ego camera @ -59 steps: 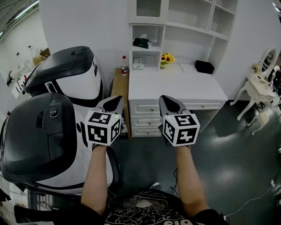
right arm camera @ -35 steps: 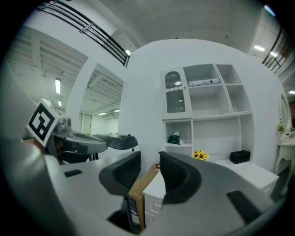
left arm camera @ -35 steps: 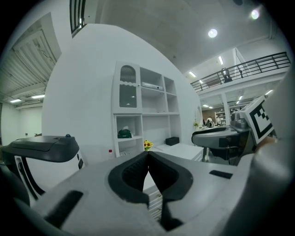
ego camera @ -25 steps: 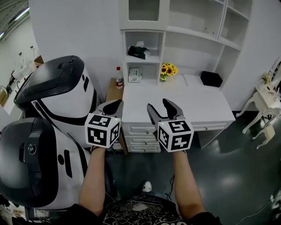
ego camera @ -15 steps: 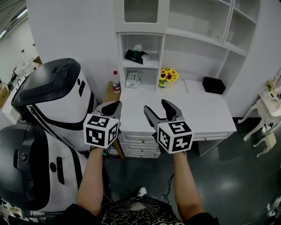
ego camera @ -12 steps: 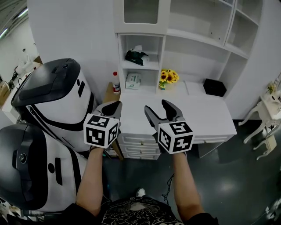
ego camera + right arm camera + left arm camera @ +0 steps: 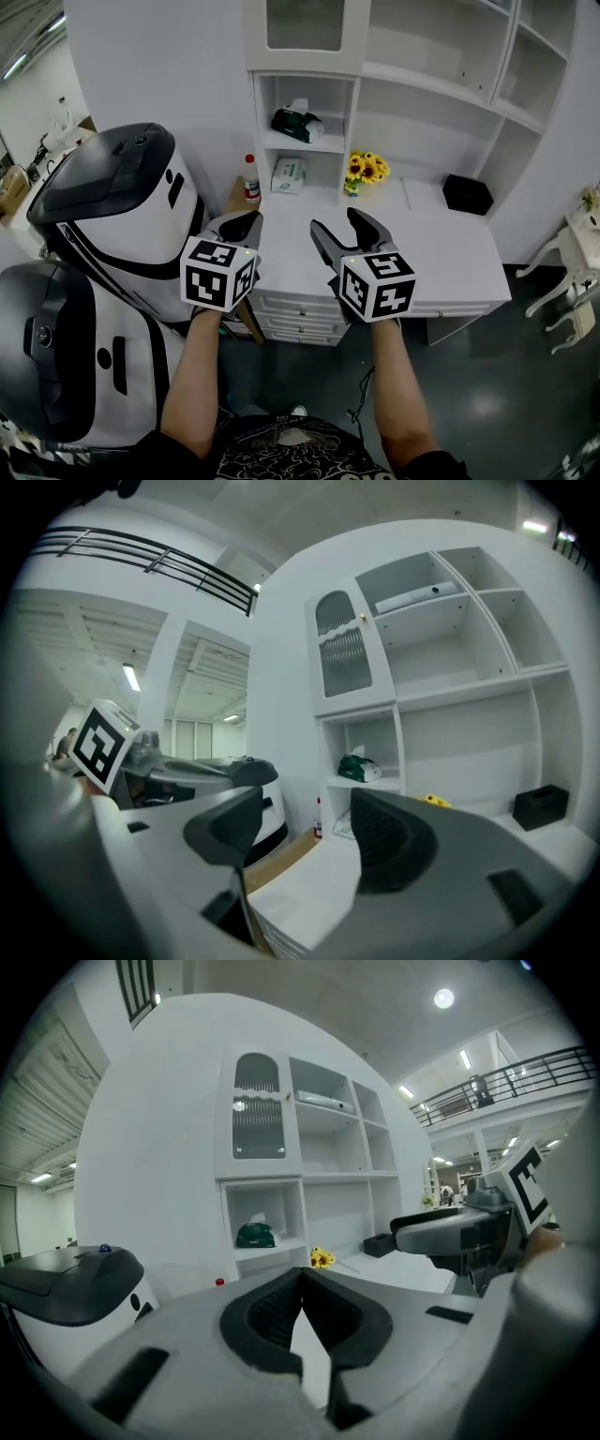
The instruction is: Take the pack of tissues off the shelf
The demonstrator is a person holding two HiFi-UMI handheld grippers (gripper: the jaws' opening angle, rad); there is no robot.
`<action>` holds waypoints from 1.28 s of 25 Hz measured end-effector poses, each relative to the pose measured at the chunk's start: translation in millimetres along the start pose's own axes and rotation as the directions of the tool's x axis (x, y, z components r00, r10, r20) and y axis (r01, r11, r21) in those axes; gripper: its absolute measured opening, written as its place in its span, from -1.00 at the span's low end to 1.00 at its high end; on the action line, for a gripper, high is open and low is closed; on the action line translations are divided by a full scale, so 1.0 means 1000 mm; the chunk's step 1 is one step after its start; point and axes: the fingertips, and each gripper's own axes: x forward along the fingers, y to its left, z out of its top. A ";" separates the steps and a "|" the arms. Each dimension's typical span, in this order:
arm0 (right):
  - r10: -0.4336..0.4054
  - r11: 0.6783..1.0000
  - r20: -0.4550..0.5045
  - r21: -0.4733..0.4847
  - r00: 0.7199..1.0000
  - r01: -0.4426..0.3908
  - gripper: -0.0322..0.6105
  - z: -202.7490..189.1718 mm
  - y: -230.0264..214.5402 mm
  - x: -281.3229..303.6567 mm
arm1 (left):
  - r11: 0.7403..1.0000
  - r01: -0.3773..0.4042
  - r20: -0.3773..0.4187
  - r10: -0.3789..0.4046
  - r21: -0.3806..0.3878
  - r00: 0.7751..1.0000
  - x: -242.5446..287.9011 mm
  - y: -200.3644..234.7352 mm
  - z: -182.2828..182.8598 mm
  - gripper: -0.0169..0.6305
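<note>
A dark green pack of tissues point(image 7: 294, 123) with a white tissue sticking out lies in the upper cubby of the white shelf unit point(image 7: 361, 75); it also shows in the left gripper view point(image 7: 255, 1235) and the right gripper view point(image 7: 359, 768). A paler pack point(image 7: 289, 174) lies in the cubby below. Both grippers hover in front of the desk point(image 7: 422, 239), well short of the shelf. My left gripper point(image 7: 241, 225) point(image 7: 302, 1277) is shut and empty. My right gripper point(image 7: 339, 225) point(image 7: 305, 825) is open; its jaws have just been opening, with nothing between them.
Sunflowers point(image 7: 364, 168) and a black box point(image 7: 468, 194) sit on the desk. A red-capped bottle point(image 7: 250, 177) stands on a wooden side table left of it. Large white-and-black machines point(image 7: 117, 202) crowd the left. Drawers point(image 7: 295, 307) lie below the grippers, and a white chair point(image 7: 562, 281) stands at the far right.
The right gripper's jaws went from shut to wide open. Both grippers and the view have come closer to the desk and shelf. The left gripper stayed shut.
</note>
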 end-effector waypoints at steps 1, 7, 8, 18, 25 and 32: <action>0.003 1.000 0.000 -0.003 1.000 -0.003 0.02 0.001 -0.001 0.003 | 1.000 -0.003 0.001 0.003 0.001 1.000 0.002 0.001 0.001 -0.93; 0.014 1.000 0.007 -0.026 1.000 -0.013 0.01 0.008 -0.010 0.024 | 1.000 -0.013 0.001 0.013 -0.001 1.000 0.018 0.014 0.002 -0.93; 0.015 0.999 0.009 -0.030 1.000 -0.015 0.01 0.009 -0.011 0.029 | 1.000 -0.014 0.003 0.014 -0.003 1.000 0.023 0.017 0.002 -0.93; -0.004 0.999 0.003 -0.050 1.000 0.005 0.00 0.012 -0.040 0.091 | 1.000 -0.002 0.010 0.002 -0.003 1.000 0.078 0.054 0.005 -0.93; -0.044 0.996 -0.035 -0.079 0.998 0.041 0.00 0.015 -0.065 0.152 | 0.999 0.041 0.011 -0.041 -0.013 0.999 0.130 0.090 0.011 -0.93; -0.075 0.989 -0.061 -0.130 0.995 0.067 -0.02 0.026 -0.082 0.213 | 0.995 0.099 0.019 -0.099 -0.016 0.995 0.184 0.122 0.021 -0.93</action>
